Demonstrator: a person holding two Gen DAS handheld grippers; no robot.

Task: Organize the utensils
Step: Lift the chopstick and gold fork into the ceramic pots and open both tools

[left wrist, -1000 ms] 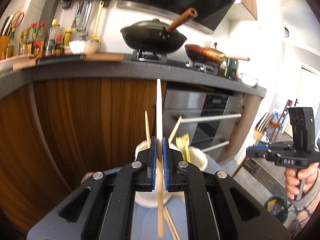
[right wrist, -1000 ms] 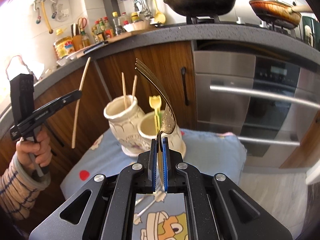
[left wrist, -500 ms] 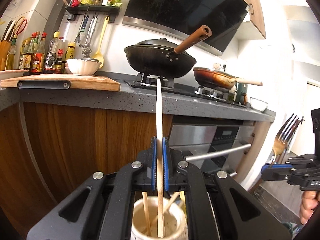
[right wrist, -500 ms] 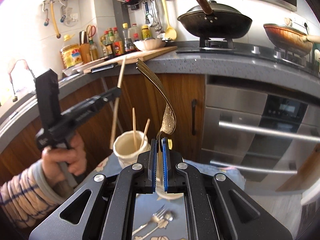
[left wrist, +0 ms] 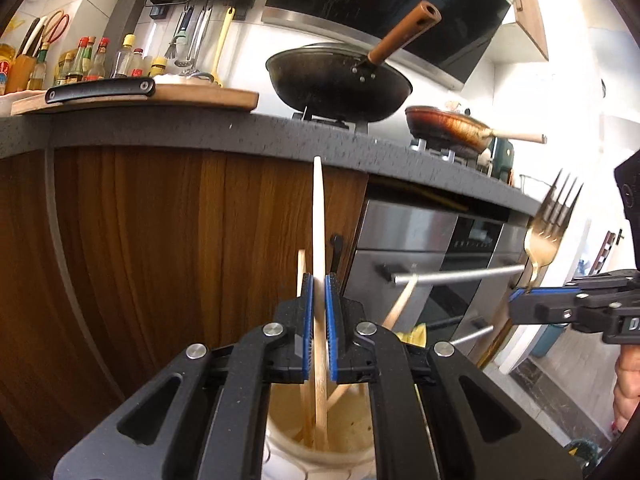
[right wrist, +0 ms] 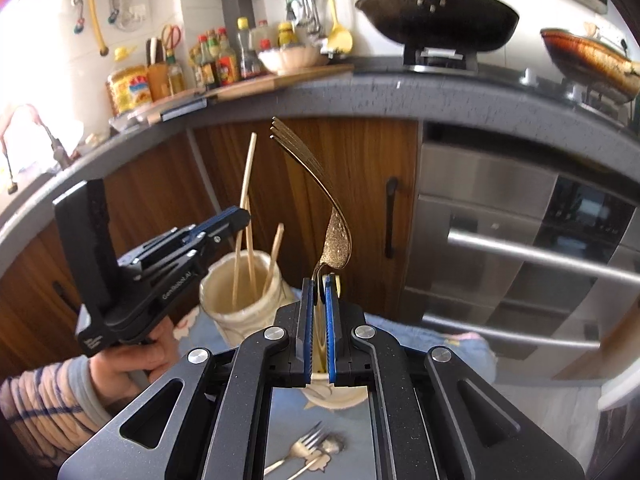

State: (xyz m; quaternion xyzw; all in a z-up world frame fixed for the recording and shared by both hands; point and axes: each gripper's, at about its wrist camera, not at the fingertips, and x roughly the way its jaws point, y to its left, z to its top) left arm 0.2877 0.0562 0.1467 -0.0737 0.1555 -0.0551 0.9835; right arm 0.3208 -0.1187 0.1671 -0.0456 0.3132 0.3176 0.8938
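A kitchen is filling the background: a dark stone counter (left wrist: pixel 224 128) is running along wooden cabinet doors (left wrist: pixel 160 248), with a black wok (left wrist: pixel 340 80) and a steel oven (right wrist: pixel 520 240) to the far right. Nearer, a low desk covered by a blue cartoon-print cloth (right wrist: pixel 320 432) is carrying the things being sorted.

The left tool (left wrist: pixel 319 320) is clenching a pale wooden chopstick (left wrist: pixel 318 216) at mid-length and holding it almost upright. It is being kept vertical, I judge, so that its lower end can slide straight into the cream ceramic holder (left wrist: pixel 320 446) directly below, where that end is already sitting inside the mouth next to two other chopsticks (right wrist: pixel 250 248). The right wrist view is confirming this: the stick is dipping into the holder just left of centre.

The right tool (right wrist: pixel 319 320) is grasping a gold fork (right wrist: pixel 332 216) by its handle, tines up and curving away to the far left. It is hovering over a second cream cup (right wrist: pixel 336 394), mostly hidden under the tool, where a yellow utensil (left wrist: pixel 414 334) is standing; that seems the cup meant for the cutlery.

Two more forks (right wrist: pixel 304 450) are lying on the cloth at the near edge, not yet sorted.
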